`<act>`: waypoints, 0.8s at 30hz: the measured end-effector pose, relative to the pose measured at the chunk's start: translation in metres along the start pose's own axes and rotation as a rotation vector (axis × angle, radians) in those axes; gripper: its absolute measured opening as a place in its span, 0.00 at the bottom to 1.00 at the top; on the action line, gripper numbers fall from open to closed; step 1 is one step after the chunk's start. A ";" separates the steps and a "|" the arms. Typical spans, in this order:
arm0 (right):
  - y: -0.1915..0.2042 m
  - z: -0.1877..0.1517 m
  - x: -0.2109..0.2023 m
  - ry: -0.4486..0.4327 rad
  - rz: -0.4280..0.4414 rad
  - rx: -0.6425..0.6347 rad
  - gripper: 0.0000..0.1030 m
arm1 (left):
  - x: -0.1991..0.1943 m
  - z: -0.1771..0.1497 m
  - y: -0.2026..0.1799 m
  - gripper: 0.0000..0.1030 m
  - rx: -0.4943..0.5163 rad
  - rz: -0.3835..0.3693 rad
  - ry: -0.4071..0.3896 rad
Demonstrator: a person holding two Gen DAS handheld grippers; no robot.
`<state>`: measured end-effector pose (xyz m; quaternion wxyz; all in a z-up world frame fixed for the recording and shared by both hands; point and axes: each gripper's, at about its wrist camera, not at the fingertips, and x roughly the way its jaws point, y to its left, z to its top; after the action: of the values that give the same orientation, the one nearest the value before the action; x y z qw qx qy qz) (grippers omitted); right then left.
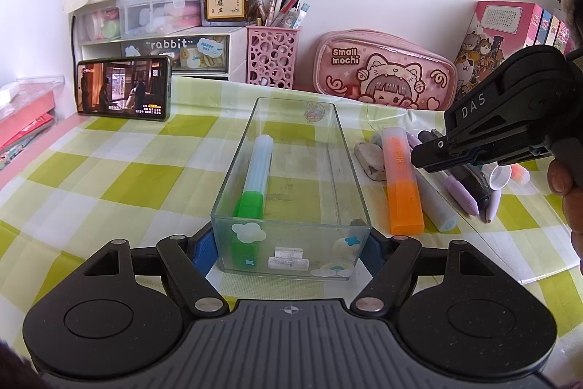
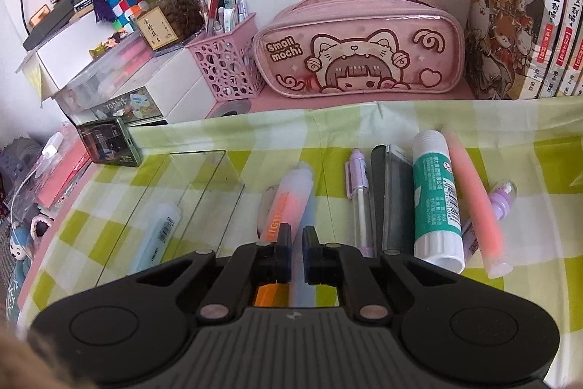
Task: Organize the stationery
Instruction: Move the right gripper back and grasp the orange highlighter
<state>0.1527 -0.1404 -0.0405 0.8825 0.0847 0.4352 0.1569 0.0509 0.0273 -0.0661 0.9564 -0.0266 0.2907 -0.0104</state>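
Note:
A clear plastic box [image 1: 346, 170] sits on the checked cloth and holds a green-capped highlighter [image 1: 257, 177]. My left gripper [image 1: 291, 252] is shut on the box's near end, one finger on each side wall. To the box's right lie an orange highlighter [image 1: 400, 185], a pale blue highlighter [image 1: 435, 203], purple pens [image 1: 461, 192] and an eraser [image 1: 371, 157]. My right gripper [image 2: 297, 245] hovers over the orange highlighter [image 2: 288, 203] and the pale blue one, jaws nearly closed with a narrow gap and nothing held. A glue stick [image 2: 435, 203], a pink highlighter [image 2: 473, 199] and a purple pen [image 2: 360, 195] lie to its right.
A pink pencil case [image 2: 364, 46] and a pink pen cup [image 2: 229, 61] stand at the back. A phone [image 1: 124, 88] leans at the back left before drawer units [image 1: 160, 35]. Books [image 2: 524, 6] stand at the back right.

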 end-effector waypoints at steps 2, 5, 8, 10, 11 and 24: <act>-0.001 0.001 -0.002 -0.005 0.018 0.015 0.07 | 0.000 0.000 0.000 0.72 0.000 0.000 0.000; -0.001 0.002 -0.003 -0.006 0.054 0.033 0.10 | 0.000 0.000 0.000 0.72 0.000 0.000 0.000; -0.001 -0.001 -0.001 0.021 0.092 0.058 0.11 | 0.000 0.000 0.000 0.72 0.000 0.000 0.000; 0.000 -0.003 0.001 0.048 0.094 0.072 0.12 | 0.000 0.000 0.000 0.72 0.000 0.000 0.000; 0.000 -0.004 0.003 0.059 0.089 0.075 0.12 | 0.000 0.000 0.000 0.72 0.000 0.000 0.000; -0.002 -0.008 0.012 0.058 0.119 0.114 0.20 | 0.000 0.000 0.000 0.72 0.000 0.000 0.000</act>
<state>0.1536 -0.1379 -0.0554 0.8525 0.1560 0.4629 0.1863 0.0507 0.0272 -0.0662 0.9564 -0.0268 0.2906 -0.0104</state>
